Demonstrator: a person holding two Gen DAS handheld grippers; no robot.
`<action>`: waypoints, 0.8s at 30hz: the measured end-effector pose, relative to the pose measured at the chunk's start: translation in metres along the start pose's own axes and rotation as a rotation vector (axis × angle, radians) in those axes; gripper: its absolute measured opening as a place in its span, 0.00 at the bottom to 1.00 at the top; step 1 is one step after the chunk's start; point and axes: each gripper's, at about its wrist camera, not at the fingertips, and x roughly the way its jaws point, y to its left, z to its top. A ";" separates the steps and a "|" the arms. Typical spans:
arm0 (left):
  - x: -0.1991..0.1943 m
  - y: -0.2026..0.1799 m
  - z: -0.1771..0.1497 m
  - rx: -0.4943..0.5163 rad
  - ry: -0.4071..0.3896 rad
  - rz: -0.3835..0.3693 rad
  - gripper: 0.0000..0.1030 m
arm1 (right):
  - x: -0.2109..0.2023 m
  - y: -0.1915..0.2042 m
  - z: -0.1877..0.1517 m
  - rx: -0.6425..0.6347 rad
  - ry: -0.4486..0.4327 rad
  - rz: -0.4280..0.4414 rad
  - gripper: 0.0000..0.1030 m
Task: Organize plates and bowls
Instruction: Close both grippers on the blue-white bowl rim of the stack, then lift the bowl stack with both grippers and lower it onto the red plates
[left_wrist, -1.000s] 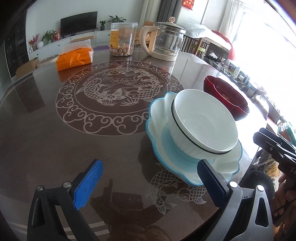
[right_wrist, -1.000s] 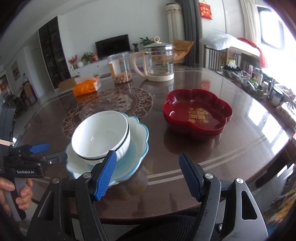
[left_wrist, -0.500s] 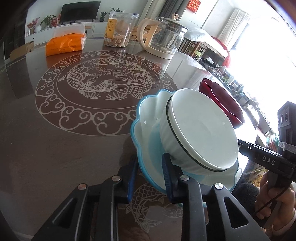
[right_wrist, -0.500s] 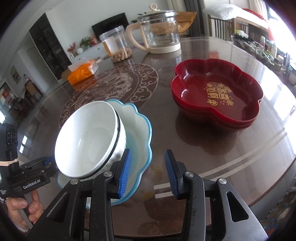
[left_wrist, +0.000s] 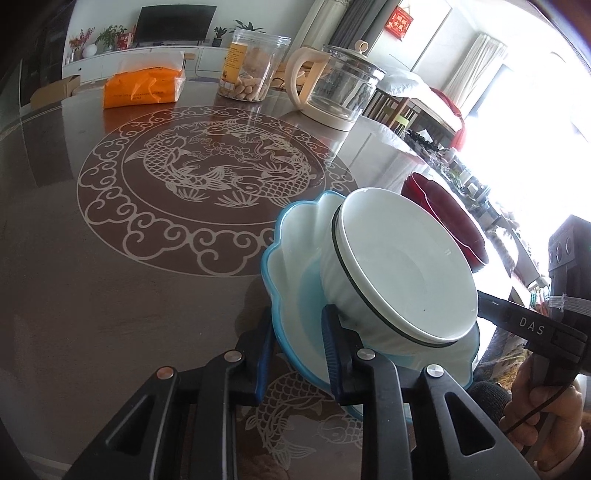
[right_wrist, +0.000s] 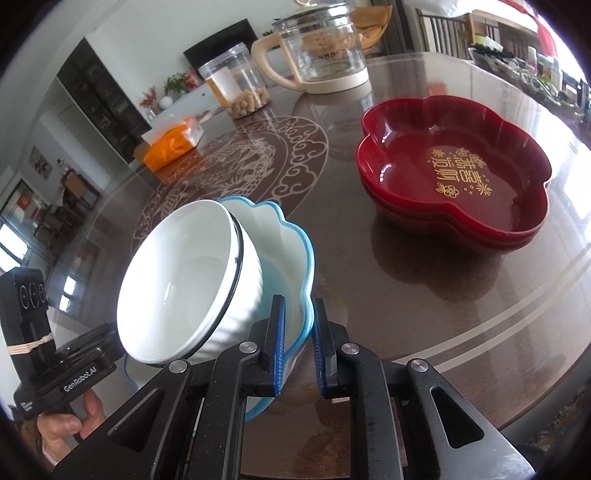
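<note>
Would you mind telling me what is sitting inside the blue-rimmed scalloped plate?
A white ribbed bowl with a dark rim line sits in the blue-rimmed scalloped plate. The bowl looks empty; the plate's centre beneath it is hidden.

The bowl (left_wrist: 402, 269) is white with faint ribbing on its outside and 1 thin black line under the rim. The plate (left_wrist: 291, 258) is white at its scalloped wall, pale blue in the well, with a brighter blue edge. The dish (right_wrist: 454, 173) at 2 o'clock in the right view is glossy dark red with gold characters and small gold flowers inside. The bench (left_wrist: 74, 277) is dark brown and shiny, inlaid with a pale ring of cloud scrolls around fish and flowers. The pack (left_wrist: 142, 90) at 11 o'clock is orange. Both grippers (left_wrist: 297, 354) (right_wrist: 298, 347) are black with blue ridged pads (right_wrist: 277, 343).
</note>
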 end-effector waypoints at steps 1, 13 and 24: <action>-0.001 -0.001 0.000 0.003 -0.003 0.001 0.24 | 0.000 0.000 0.001 -0.003 -0.003 -0.001 0.15; -0.012 -0.022 0.025 0.026 -0.060 -0.016 0.23 | -0.017 -0.005 0.017 -0.006 -0.073 0.005 0.15; 0.001 -0.082 0.090 0.119 -0.111 -0.064 0.23 | -0.056 -0.028 0.064 0.009 -0.186 -0.039 0.15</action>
